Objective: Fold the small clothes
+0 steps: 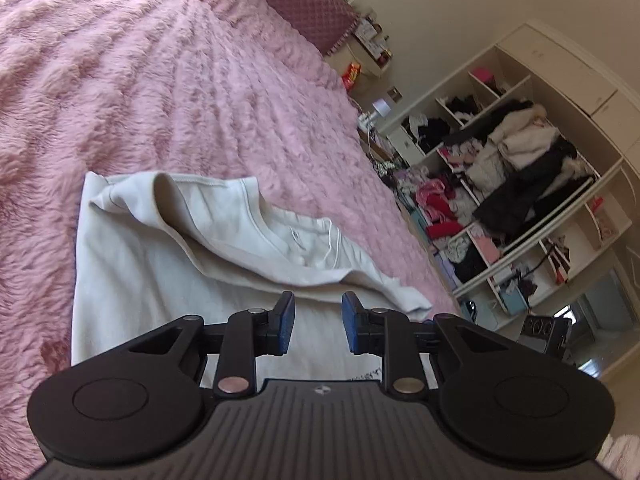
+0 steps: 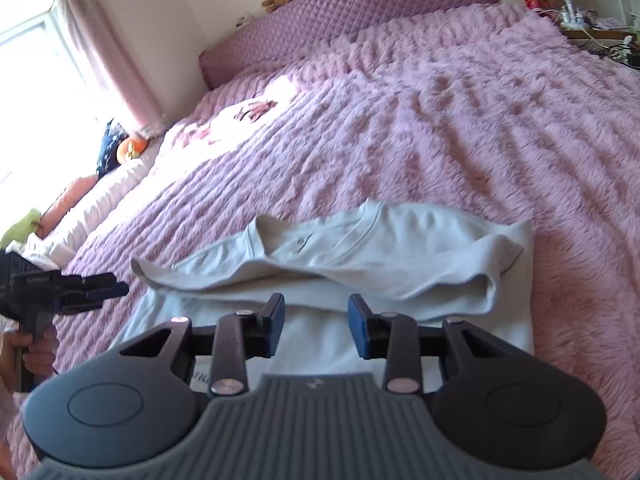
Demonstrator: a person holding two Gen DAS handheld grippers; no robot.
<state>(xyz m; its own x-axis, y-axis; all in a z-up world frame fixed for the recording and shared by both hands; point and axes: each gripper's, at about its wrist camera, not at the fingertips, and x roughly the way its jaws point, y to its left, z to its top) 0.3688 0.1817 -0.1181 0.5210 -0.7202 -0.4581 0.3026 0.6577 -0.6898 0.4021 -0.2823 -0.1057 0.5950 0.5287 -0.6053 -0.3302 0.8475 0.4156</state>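
A small pale grey T-shirt (image 1: 168, 264) lies on the pink fluffy bedspread (image 1: 120, 80), its sleeve sides folded in over the body and the neckline showing. It also shows in the right wrist view (image 2: 400, 256). My left gripper (image 1: 318, 326) is open and empty, hovering over the shirt's lower part. My right gripper (image 2: 316, 330) is open and empty, also just above the shirt's lower part. The left gripper appears in the right wrist view (image 2: 108, 290), held at the shirt's left edge.
A purple quilted headboard cushion (image 2: 340, 16) lines the far side of the bed. An open wardrobe (image 1: 520, 184) stuffed with clothes stands beside the bed. A bedside table (image 2: 592, 24) carries a lamp and cables. Pillows and toys (image 2: 120, 148) lie by the window.
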